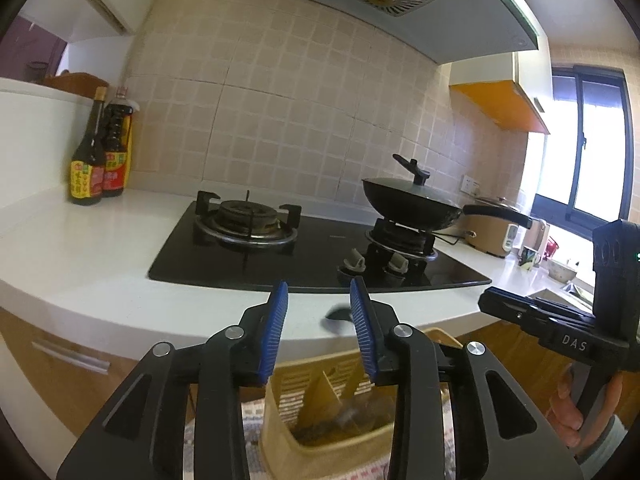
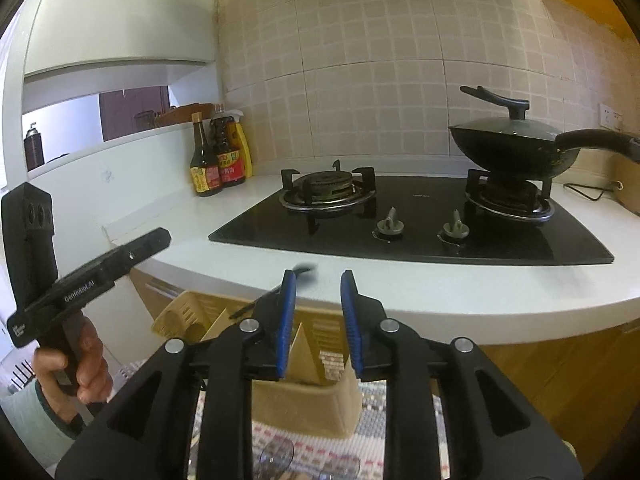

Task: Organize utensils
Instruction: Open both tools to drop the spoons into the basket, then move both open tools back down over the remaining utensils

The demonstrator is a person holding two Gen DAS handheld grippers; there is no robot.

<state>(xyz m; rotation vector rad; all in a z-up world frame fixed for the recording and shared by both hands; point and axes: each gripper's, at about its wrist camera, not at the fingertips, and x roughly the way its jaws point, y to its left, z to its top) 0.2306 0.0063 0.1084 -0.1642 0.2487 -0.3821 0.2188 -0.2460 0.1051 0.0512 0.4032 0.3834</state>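
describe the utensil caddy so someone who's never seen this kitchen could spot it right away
Find the black gas hob set into the white counter. Just below the counter's front edge, in front of the hob, stands the tan plastic caddy on a patterned cloth. It is the only slotted, partitioned bin there; the sauce bottles stand up on the counter at far left.

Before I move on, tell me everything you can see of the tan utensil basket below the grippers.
The tan basket looks like moulded plastic, with slotted vent walls and a solid front wall. Upright triangular dividers split its inside into compartments. It stands upright on a patterned cloth, below the white counter edge. In the left wrist view, dark blurred contents lie at its bottom; what they are cannot be told. Both grippers hang above it with jaws open, touching nothing.
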